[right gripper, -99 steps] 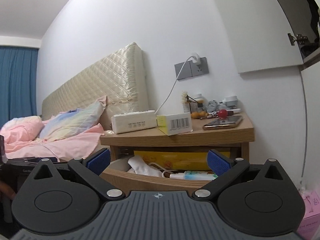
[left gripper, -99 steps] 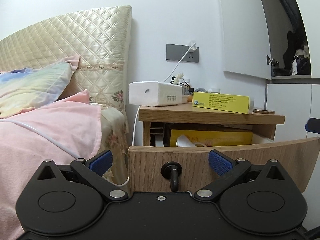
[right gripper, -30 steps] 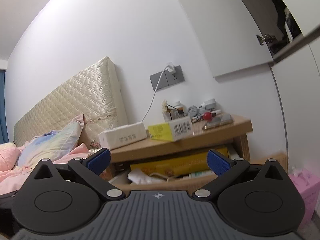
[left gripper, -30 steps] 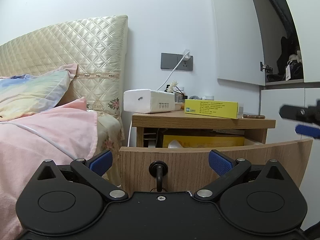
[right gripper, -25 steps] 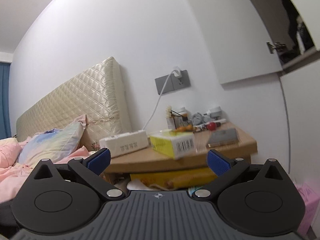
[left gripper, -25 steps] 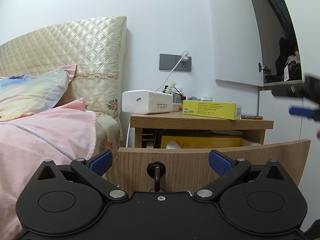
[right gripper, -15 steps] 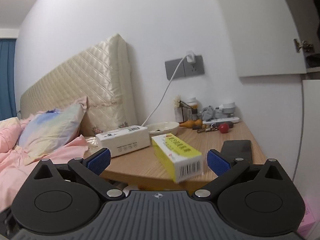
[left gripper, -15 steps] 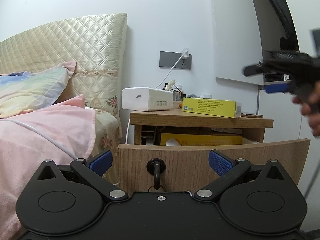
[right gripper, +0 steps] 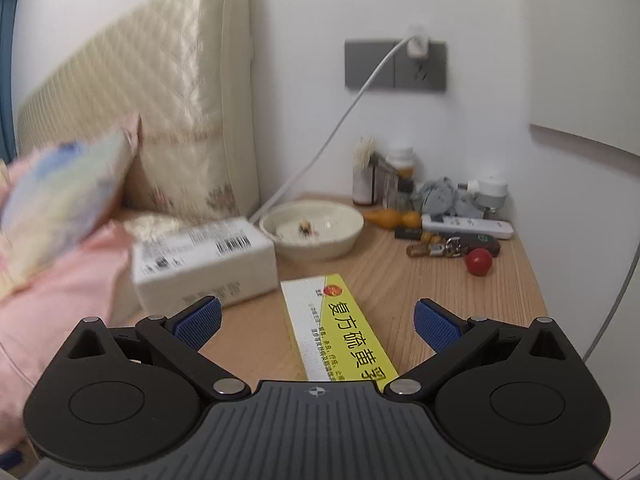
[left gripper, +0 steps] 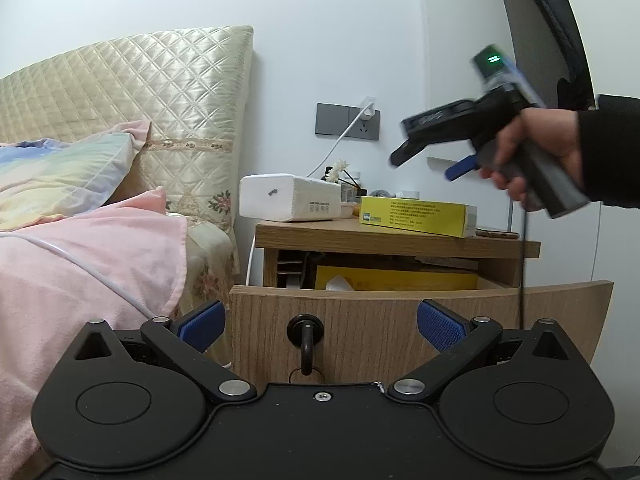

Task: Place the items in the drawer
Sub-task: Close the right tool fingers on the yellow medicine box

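Note:
The nightstand drawer stands pulled out, with a key in its front lock. My left gripper is open and empty, low in front of the drawer. On the nightstand top a yellow medicine box lies lengthwise, also seen as the yellow box from the side. My right gripper hovers open just above that box, its blue pads apart on either side without touching. In the left wrist view a hand holds the right gripper above the nightstand.
A white tissue pack lies left of the yellow box. Behind it are a cream bowl, keys, a red ball, a white power strip and small bottles. The drawer holds a yellow carton. The bed lies left.
The right gripper rose from drawer height and moved in over the nightstand top, down toward the yellow box. It and the hand came into the left view from the right. The left gripper barely moved.

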Demonstrator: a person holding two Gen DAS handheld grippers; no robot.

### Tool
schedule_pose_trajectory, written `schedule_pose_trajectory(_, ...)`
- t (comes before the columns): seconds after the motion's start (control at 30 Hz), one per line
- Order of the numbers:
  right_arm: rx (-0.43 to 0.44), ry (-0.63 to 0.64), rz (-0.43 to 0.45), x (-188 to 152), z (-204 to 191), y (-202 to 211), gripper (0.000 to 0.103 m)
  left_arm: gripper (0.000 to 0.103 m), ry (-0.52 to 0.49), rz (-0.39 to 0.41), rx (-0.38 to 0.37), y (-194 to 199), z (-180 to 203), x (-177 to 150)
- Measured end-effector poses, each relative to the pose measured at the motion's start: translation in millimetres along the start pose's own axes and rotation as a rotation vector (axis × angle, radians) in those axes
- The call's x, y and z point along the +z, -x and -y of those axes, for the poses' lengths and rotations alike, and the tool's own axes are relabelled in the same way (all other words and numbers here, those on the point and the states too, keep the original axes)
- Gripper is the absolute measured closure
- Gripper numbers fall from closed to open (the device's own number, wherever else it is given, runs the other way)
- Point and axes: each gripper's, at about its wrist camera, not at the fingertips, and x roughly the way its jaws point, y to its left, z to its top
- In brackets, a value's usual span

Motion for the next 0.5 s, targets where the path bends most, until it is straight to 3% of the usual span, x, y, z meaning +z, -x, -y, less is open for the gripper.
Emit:
schedule_pose_trajectory(0.2,-0.037,0.056,-0.056,4.9,-9.4,-27.9,0.005,0.001,0.015,-0.004,-0.007,0.7,-1.3,-0.6)
schedule_pose_trajectory(0.37,-0.078,0.097,-0.119,2.7,-10.3,-43.0,0.021,0.001,0.028,-0.004,-0.023,1.6,-2.0,-0.3)
schedule_pose_trajectory(0.5,-0.087,0.101,-0.141,-1.4,-5.9,-43.7,0.025,0.001,0.032,-0.002,-0.049,3.9,-1.1,0.6)
